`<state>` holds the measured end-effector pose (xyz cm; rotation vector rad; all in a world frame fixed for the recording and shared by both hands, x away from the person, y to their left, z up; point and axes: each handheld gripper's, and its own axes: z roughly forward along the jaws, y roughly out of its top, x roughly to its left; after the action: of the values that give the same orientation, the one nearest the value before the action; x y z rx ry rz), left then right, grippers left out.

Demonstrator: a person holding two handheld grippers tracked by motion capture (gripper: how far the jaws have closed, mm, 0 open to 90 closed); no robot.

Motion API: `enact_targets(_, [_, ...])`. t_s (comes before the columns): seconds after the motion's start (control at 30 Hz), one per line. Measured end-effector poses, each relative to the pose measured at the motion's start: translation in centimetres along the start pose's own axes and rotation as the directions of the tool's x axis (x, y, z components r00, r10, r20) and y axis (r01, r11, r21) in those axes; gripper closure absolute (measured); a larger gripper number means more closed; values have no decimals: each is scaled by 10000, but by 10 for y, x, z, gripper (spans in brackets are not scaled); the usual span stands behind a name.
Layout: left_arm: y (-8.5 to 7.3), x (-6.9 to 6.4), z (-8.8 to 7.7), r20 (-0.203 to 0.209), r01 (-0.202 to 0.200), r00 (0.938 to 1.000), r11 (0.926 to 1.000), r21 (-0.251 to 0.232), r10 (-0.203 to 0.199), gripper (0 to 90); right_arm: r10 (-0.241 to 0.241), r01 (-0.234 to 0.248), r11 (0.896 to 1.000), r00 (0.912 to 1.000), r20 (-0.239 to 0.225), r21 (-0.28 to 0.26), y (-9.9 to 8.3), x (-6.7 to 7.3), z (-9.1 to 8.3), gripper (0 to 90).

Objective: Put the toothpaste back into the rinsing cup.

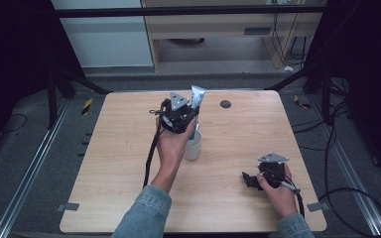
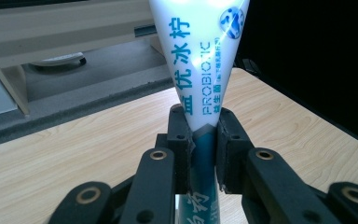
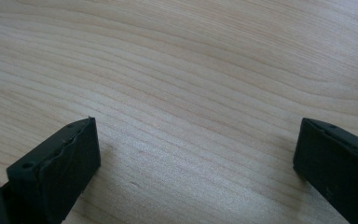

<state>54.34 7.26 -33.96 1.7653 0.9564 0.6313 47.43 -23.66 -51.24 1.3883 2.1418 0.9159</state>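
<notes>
A white and teal toothpaste tube (image 1: 197,95) (image 2: 200,70) stands upright, its flat crimped end on top. My left gripper (image 1: 187,119) (image 2: 204,140) is shut on the tube's lower part, the pads pressing on both sides. Directly below the tube stands a white cup (image 1: 193,147) near the table's middle; whether the tube's lower end reaches into it is hidden by the hand. My right gripper (image 1: 250,180) (image 3: 196,154) rests low over the wooden table (image 1: 129,163) at the front right, jaws wide apart with bare wood between them.
A small dark round mark (image 1: 225,104) lies on the table near its far edge. Black frame legs and cables stand around the table. A light wooden cabinet (image 1: 218,29) is behind it on the floor.
</notes>
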Motion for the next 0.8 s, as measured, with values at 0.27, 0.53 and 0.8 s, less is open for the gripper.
enact_targets(0.27, [-12, 8, 1, -147, 403, 9991, 9985, -371, -408, 779, 33, -33, 10000, 10000, -11, 6, 0, 0, 0, 7])
enact_targets(0.53, [-18, 8, 9, -153, 238, 9996, 9979, -603, -247, 779, 13, -13, 10000, 10000, -2, 0, 0, 0, 0, 6])
enact_targets(0.8, [-30, 11, 14, -181, 395, 9990, 9978, -532, -405, 779, -47, 47, 10000, 10000, 21, -34, 0, 0, 0, 7])
